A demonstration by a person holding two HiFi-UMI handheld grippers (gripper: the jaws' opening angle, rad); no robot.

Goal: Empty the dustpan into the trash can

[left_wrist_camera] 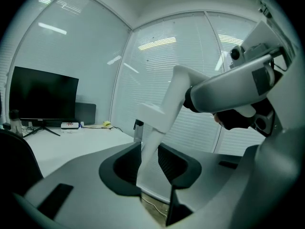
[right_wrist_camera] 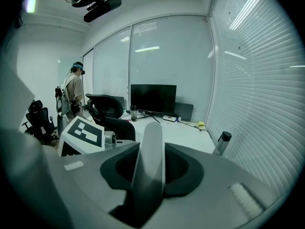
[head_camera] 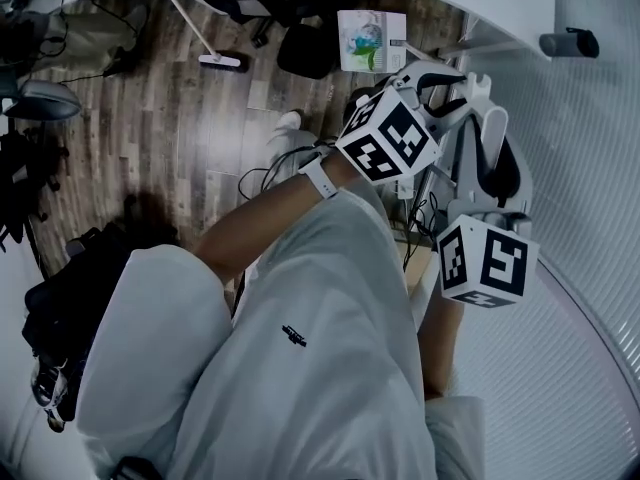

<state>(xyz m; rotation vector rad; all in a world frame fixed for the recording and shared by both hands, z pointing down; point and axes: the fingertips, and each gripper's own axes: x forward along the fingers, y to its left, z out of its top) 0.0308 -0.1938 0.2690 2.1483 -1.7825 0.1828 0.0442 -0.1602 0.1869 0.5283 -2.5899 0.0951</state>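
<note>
Both grippers are raised in front of the window blinds. My left gripper [left_wrist_camera: 152, 161] [head_camera: 445, 83] is shut on a white handle [left_wrist_camera: 155, 128] that rises from its jaws towards the right gripper's white body [left_wrist_camera: 228, 85]. My right gripper [right_wrist_camera: 150, 161] [head_camera: 490, 143] is shut on a white handle with a rounded end [right_wrist_camera: 151, 147]. It may be the same handle; I cannot tell. The left gripper's marker cube [right_wrist_camera: 83, 135] shows just left of it. The dustpan's pan and a trash can are not clearly in view. A dark rounded object [head_camera: 305, 48] stands on the wooden floor.
A broom [head_camera: 205, 33] lies on the floor at the back, with a printed package [head_camera: 370, 40] near it and cables [head_camera: 265, 173] close to my feet. A white desk [left_wrist_camera: 71, 142] carries a monitor [right_wrist_camera: 152, 99]. Office chairs [right_wrist_camera: 102, 106] and a standing person [right_wrist_camera: 74, 92] are at the left.
</note>
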